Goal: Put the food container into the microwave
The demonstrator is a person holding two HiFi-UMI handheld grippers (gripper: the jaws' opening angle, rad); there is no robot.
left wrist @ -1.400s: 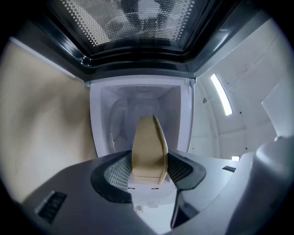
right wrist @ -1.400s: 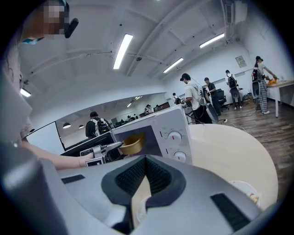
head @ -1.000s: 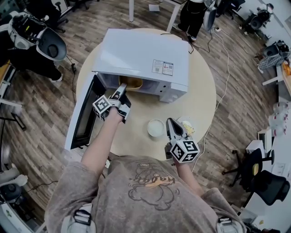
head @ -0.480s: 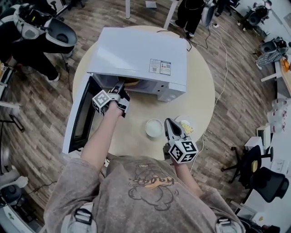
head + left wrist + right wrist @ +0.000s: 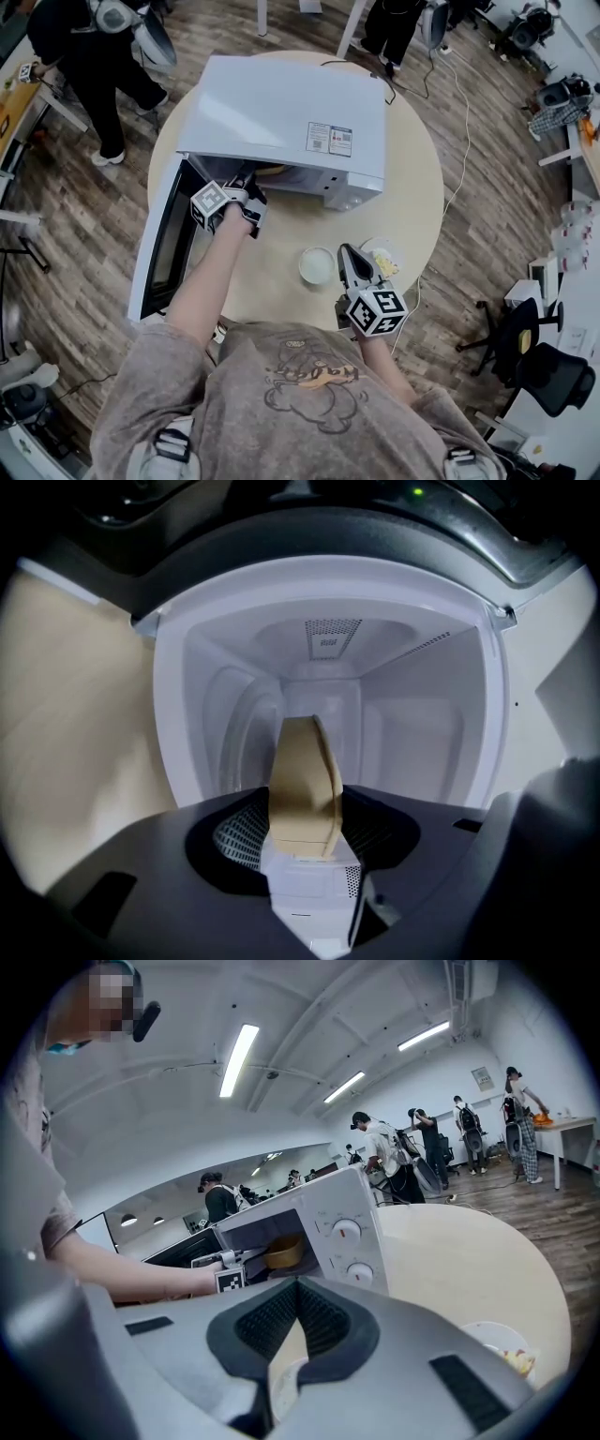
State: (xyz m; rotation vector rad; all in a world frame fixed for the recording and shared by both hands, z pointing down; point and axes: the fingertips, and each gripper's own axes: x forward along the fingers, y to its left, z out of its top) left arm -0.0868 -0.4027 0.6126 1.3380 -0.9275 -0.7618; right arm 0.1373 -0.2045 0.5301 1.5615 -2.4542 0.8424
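The white microwave [image 5: 291,112] stands on the round table [image 5: 412,206] with its door [image 5: 161,246] swung open to the left. My left gripper [image 5: 246,180] reaches into the cavity, shut on the rim of the tan food container [image 5: 271,170]. In the left gripper view the container [image 5: 302,771] stands edge-on between the jaws of the left gripper [image 5: 306,832], with the white cavity walls all around. My right gripper [image 5: 349,255] hovers near the table's front edge, shut on nothing. In the right gripper view the right gripper [image 5: 298,1288] faces the microwave [image 5: 328,1218] and the container [image 5: 284,1252].
A white round lid or bowl [image 5: 317,265] lies on the table left of my right gripper, and a white dish with food scraps [image 5: 385,262] lies to its right. A person [image 5: 98,56] stands by a desk at the upper left. Cables run off the table's far side.
My left gripper has pushed the container deeper into the microwave cavity. The person at the upper left has walked further back. The right gripper has hardly moved.
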